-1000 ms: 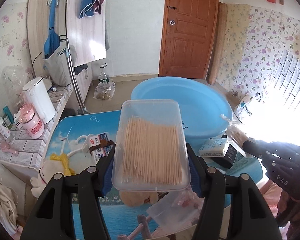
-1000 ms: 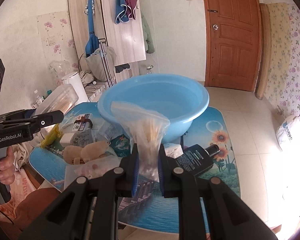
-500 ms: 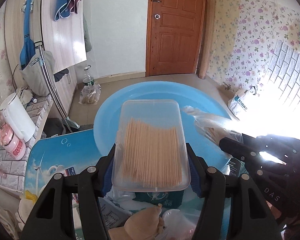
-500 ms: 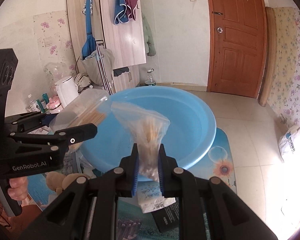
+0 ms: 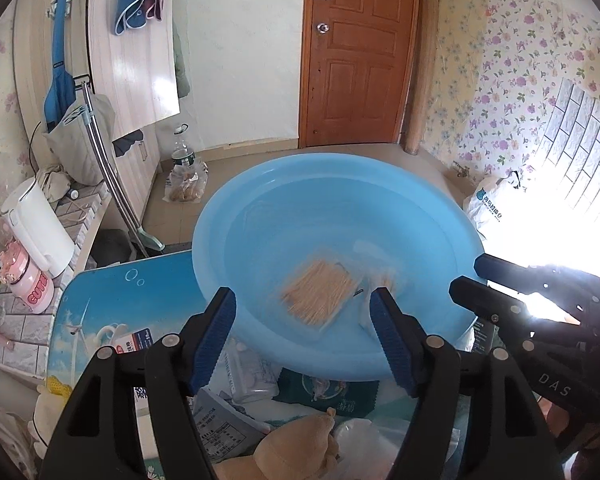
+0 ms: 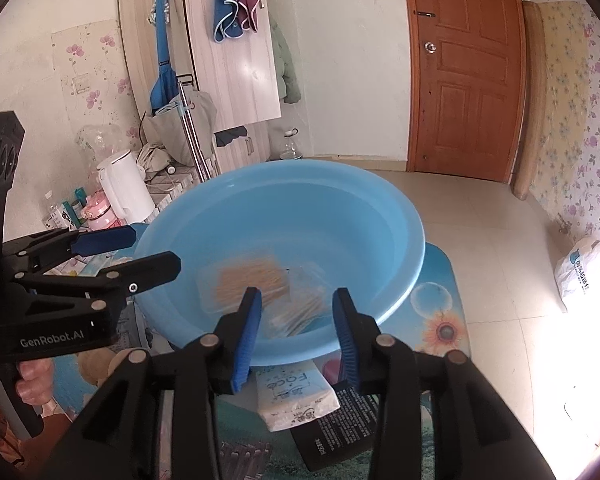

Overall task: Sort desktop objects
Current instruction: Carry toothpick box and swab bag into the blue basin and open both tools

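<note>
Lying blurred in the bottom of the round blue plastic basin (image 5: 236, 216) are a clear rectangular plastic box of wooden toothpicks (image 5: 320, 294) and a clear plastic bag of sticks (image 6: 300, 304), side by side. Left tongs (image 5: 302, 332) and right tongs (image 6: 296, 326) are spreading, empty. "GenRobot.AI" marks the left tongs; "Face" a white tissue pack (image 6: 296, 392) on the counter (image 6: 440, 320).

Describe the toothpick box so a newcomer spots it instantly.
Find the big blue basin on the table. Two items lie inside it: the toothpick box is the flat, rigid clear rectangle packed with pale sticks; beside it lies a crumpled plastic bag of sticks.
</note>
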A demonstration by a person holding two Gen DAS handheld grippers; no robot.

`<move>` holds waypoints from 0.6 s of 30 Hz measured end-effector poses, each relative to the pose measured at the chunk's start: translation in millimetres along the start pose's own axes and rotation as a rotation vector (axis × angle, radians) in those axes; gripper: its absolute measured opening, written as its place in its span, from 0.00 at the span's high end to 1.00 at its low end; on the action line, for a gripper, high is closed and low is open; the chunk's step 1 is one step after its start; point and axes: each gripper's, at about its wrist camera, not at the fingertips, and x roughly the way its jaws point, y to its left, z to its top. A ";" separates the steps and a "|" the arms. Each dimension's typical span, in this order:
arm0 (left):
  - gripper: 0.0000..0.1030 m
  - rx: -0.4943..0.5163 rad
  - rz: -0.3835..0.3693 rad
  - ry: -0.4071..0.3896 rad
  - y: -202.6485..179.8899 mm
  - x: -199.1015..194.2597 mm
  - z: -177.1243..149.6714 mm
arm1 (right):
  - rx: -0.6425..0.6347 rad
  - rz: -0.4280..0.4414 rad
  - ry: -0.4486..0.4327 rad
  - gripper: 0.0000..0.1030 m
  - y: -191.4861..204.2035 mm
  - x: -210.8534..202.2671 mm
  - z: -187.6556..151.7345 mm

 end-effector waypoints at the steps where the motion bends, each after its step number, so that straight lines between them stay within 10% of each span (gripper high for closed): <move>1: 0.33 -0.004 0.001 0.000 1.6 -2.2 -1.5 | 0.004 -0.003 -0.003 0.65 -0.8 -2.6 -1.2; 18: 0.24 0.026 0.066 0.026 16.8 -39.3 -57.5 | 0.036 -0.045 0.068 0.64 -14.1 -14.8 -39.1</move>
